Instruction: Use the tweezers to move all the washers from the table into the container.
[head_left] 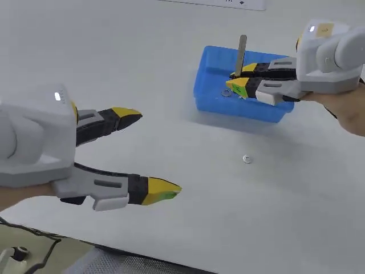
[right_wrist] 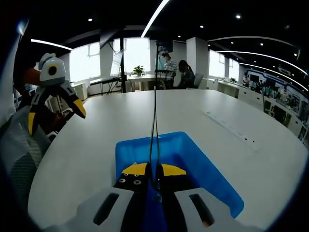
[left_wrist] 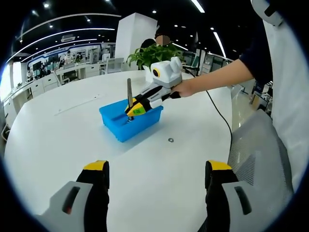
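Tips of the tweezers (head_left: 242, 54) hidden; washer (head_left: 247, 159) barely a speck.
Their lower ends disappear between the closed jaws of the right hand-held gripper (head_left: 235, 81). The washer on the worktop (head_left: 142, 57) is too small for detail. The head view's left edge crops the left hand-held gripper (head_left: 159, 152).

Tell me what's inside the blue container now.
One washer lies inside the blue container, by the tweezers. The right hand-held gripper covers much of the floor, so others may be hidden.
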